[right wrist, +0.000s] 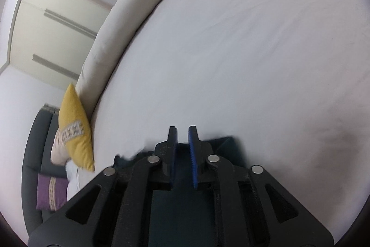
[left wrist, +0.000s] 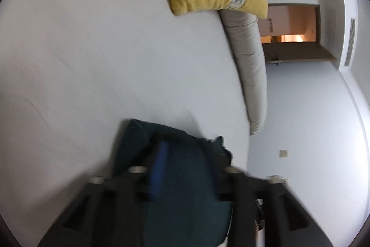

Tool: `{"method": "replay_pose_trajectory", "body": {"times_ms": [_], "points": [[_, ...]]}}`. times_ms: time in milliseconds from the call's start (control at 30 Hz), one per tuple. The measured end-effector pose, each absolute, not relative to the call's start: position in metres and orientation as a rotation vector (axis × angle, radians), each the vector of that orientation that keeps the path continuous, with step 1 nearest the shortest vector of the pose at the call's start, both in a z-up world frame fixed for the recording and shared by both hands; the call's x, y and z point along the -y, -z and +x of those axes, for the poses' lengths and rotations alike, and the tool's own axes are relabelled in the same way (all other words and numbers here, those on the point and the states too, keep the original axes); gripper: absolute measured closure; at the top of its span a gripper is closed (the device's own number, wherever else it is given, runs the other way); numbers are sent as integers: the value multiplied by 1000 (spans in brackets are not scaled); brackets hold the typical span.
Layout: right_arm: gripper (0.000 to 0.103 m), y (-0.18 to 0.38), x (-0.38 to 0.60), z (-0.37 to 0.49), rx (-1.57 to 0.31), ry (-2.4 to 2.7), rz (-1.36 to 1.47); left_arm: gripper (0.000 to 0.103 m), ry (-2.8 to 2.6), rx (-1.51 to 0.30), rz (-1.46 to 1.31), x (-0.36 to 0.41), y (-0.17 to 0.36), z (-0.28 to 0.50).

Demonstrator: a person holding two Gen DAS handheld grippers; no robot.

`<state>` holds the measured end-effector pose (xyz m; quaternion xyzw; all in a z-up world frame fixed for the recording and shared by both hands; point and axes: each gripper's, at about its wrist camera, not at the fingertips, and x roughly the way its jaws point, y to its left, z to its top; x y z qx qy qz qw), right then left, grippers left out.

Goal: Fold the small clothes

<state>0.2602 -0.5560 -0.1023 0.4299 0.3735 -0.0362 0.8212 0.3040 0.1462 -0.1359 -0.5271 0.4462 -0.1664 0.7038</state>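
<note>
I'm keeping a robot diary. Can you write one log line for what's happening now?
step: folding | cloth: dark teal, on white bed | left hand-held gripper: open over cloth | right hand-held gripper: open, nothing gripped

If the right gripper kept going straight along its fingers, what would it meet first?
Probably the white bed sheet. The right gripper is open over a dark garment; beyond its fingertips lies only sheet, though depth is unclear.
</note>
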Motion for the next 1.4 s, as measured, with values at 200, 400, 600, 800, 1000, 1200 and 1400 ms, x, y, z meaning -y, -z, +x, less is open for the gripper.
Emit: {"method": "replay_pose_trajectory", "body": {"times_ms": [200, 400, 600, 800, 1000, 1200, 1400], "points": [[55, 99, 548, 248, -765, 86, 849, 38, 385, -936, -1178, -155, 114, 284], [55, 68, 501, 230, -770, 32, 596, 37, 375, -889, -998, -142, 84, 254], [55, 67, 462, 221, -808, 90, 317, 37, 326, -896, -824, -123, 90, 213], [55, 95, 456, 198, -867, 114, 249, 37, 266, -903, -614, -101, 101, 186], [58, 114, 477, 167, -885, 119, 274, 44, 240, -902, -550, -96, 110, 187], [73, 119, 480, 153, -889, 119, 272, 46, 222, -899, -512, -94, 103, 182], [79, 104, 486, 134, -871, 165, 298, 46, 196, -854, -359, -70, 80, 172]]}}
